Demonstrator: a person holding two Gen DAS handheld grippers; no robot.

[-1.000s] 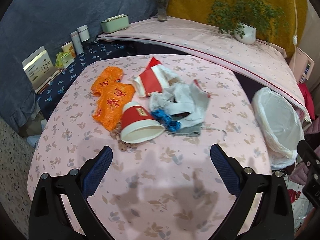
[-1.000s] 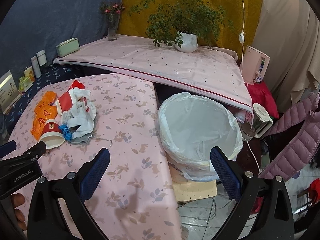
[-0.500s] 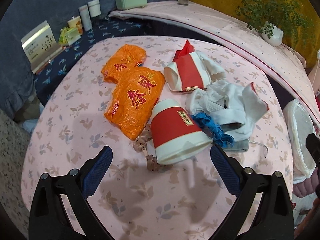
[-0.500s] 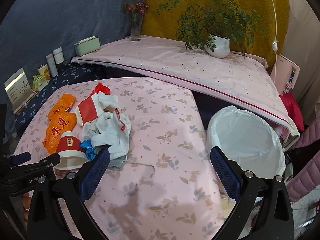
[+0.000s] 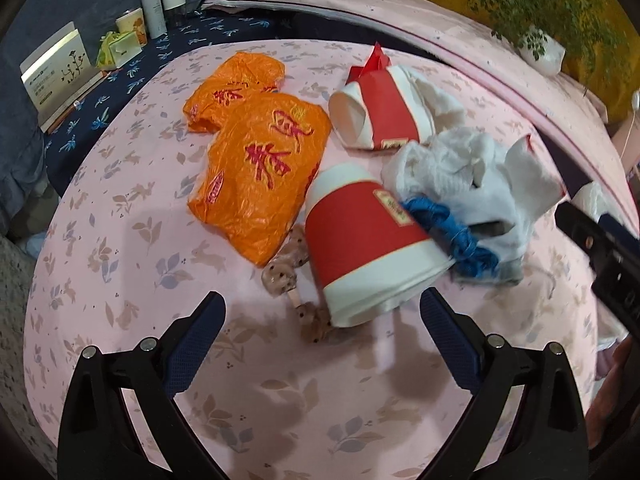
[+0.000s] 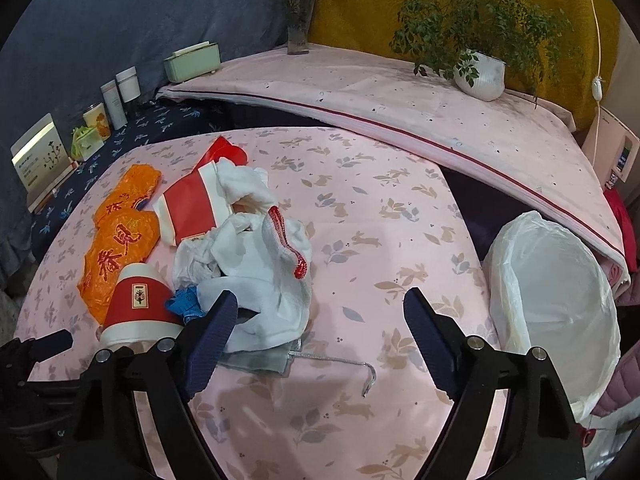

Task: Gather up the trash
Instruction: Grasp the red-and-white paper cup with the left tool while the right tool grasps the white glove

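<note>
A pile of trash lies on the pink floral table (image 5: 120,280). A red-and-white paper cup (image 5: 368,248) lies on its side just ahead of my open, empty left gripper (image 5: 322,312). Beside it lie an orange plastic bag (image 5: 260,168), a second red paper cup (image 5: 380,116), crumpled white cloth (image 5: 472,176), blue string (image 5: 452,232) and a brownish popsicle (image 5: 286,272). My right gripper (image 6: 320,312) is open and empty, its left finger over the white cloth (image 6: 260,272). A white-lined trash bin (image 6: 556,300) stands off the table's right edge.
A raised pink-covered ledge (image 6: 400,96) at the back holds a potted plant (image 6: 480,72), a vase (image 6: 298,32) and a green box (image 6: 192,60). Jars and a card (image 5: 56,72) stand on the blue cloth at left. A thin metal hook (image 6: 360,372) lies near the right gripper.
Both grippers have moved forward toward the trash pile. The left now sits just short of the toppled cup. The right view has swung left from the bin to the pile.
</note>
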